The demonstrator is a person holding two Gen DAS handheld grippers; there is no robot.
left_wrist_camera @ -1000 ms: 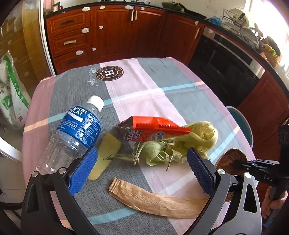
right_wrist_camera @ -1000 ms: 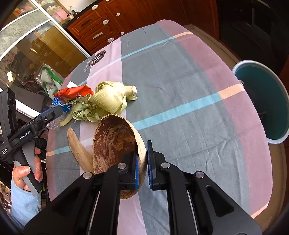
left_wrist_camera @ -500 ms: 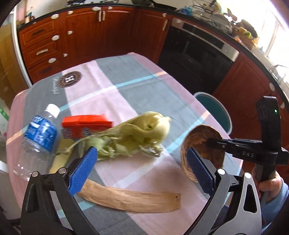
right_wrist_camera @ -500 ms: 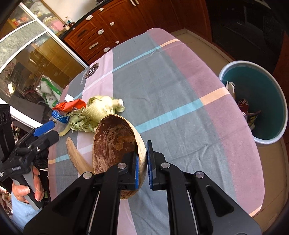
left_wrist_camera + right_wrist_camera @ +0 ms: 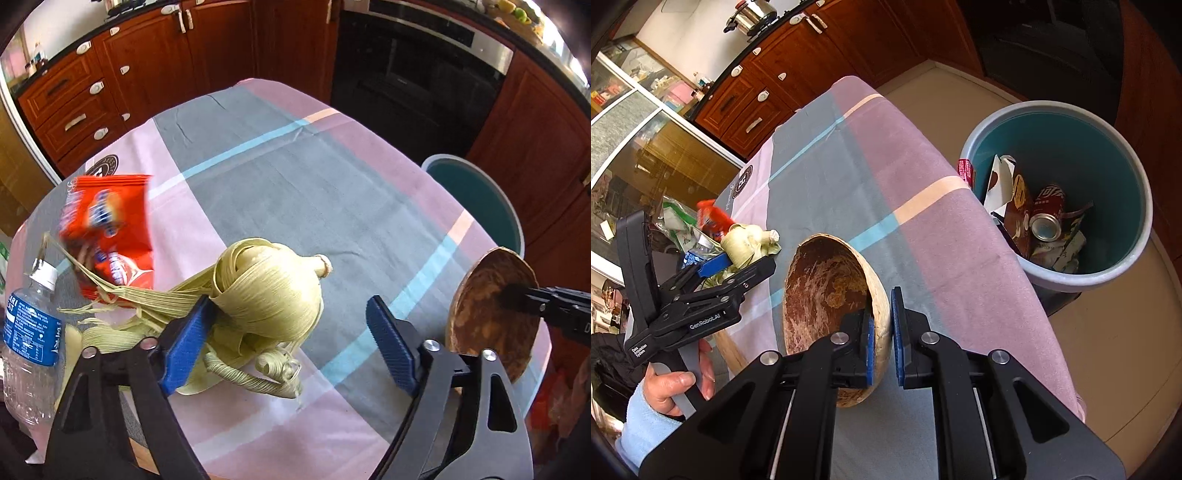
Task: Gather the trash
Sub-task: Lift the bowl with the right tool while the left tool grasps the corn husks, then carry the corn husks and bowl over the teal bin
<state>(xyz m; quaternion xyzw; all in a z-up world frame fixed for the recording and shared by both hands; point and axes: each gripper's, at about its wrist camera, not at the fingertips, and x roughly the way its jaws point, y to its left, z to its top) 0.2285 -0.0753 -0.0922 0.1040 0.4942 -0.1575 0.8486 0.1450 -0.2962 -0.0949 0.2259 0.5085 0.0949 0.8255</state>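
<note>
Closing my left tongs (image 5: 286, 341) around the pale green bundle of curled corn husks (image 5: 264, 291), I have the jaws partway in with the husks between them; the left pad looks to be against the bundle already, the right pad is not on it yet, so nothing is held there. My right tongs (image 5: 882, 334) are nearly shut, pinching the rim of the brown half coconut shell (image 5: 827, 291), which hangs tilted above the table edge, near the round grey bin with the teal inside (image 5: 1137, 236) that stands on the floor just beside the table. To do this well, I reckon I should bite the thick rounded knot of the husks rather than the loose ribbons, since the strands will spring and slip, and some trail under the orange crinkled snack wrapper (image 5: 109, 229), which may drag along. The shell should go well over the bin's mouth before I let go, as cans and wrappers lie in it already. A clear plastic bottle with a blue label (image 5: 29, 339) lies at the left. The table wears a soft cloth in pink and grey blocks with pale blue stripes (image 5: 295, 155), liable to bunch. Around it stand dark red wooden cabinets (image 5: 140, 74) and a black oven (image 5: 417, 62).
</note>
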